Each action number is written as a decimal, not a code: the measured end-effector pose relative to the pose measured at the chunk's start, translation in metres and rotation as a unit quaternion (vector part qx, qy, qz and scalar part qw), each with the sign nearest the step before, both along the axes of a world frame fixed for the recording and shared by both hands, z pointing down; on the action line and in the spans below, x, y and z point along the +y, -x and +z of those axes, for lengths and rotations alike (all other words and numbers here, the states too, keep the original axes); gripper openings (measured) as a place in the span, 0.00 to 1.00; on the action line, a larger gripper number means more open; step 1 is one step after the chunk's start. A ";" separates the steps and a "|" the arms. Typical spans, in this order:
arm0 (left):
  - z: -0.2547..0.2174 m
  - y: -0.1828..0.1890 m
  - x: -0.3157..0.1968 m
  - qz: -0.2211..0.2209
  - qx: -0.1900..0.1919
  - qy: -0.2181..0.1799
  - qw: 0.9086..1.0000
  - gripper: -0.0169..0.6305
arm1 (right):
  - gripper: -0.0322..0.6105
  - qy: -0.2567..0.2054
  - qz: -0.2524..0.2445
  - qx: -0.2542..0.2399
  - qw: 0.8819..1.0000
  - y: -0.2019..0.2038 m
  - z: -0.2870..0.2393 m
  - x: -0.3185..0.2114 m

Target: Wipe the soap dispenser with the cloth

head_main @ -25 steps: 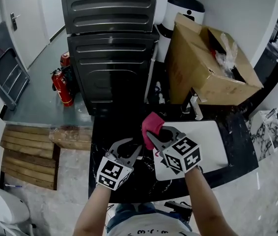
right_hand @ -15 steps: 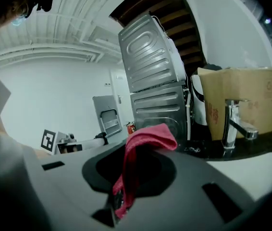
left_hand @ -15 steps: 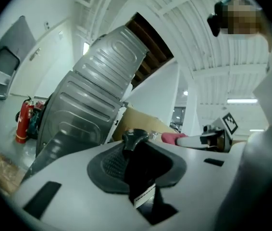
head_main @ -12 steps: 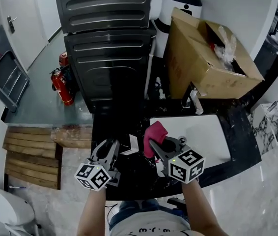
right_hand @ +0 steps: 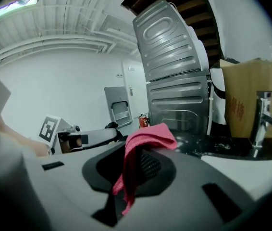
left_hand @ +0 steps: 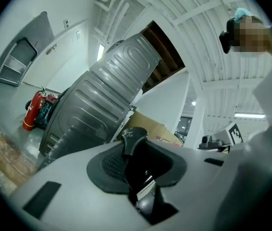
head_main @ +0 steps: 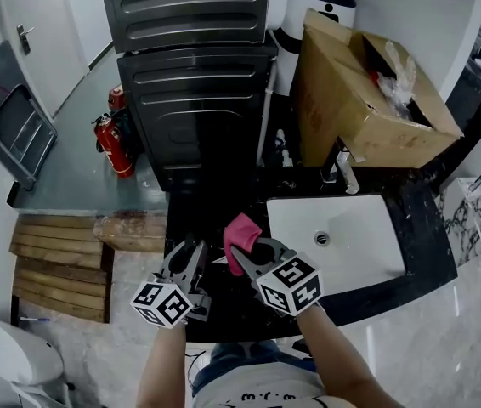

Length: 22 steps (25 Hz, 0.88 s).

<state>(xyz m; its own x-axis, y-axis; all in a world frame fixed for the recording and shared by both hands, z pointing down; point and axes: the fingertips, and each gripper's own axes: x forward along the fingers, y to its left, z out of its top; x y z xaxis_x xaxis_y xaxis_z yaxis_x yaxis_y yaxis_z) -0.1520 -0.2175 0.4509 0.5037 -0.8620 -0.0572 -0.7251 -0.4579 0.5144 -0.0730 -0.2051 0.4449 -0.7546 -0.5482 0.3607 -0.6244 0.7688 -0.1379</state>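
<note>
The left gripper [head_main: 191,253] has the black soap dispenser [left_hand: 135,160] between its jaws, pump head poking out past the fingertips. The jaws are easing apart, though the pads seem to press the bottle; dark on dark makes that hard to judge. Just right of it, the right gripper [head_main: 249,250] is clamped on the pink cloth [right_hand: 145,141]. Further right lies the white sink [head_main: 368,245].
</note>
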 end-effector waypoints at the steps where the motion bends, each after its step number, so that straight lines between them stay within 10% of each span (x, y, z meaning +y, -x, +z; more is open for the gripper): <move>1: 0.001 0.001 0.000 0.000 0.003 0.002 1.000 0.18 | 0.13 0.003 0.003 0.006 1.000 -0.001 0.003 -0.001; 14: 0.000 0.000 0.001 0.005 -0.008 0.006 1.000 0.18 | 0.13 0.041 0.056 0.014 0.997 -0.032 0.023 -0.017; 22: -0.001 -0.005 0.001 0.008 -0.033 0.004 0.999 0.18 | 0.13 0.004 -0.024 0.001 1.000 0.011 -0.013 -0.008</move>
<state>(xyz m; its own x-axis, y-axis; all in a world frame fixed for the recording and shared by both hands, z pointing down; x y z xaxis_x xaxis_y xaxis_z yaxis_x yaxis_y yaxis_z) -0.1468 -0.2167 0.4503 0.5207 -0.8536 -0.0160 -0.7495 -0.4660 0.4701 -0.0839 -0.2135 0.4317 -0.7791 -0.5089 0.3661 -0.5873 0.7968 -0.1421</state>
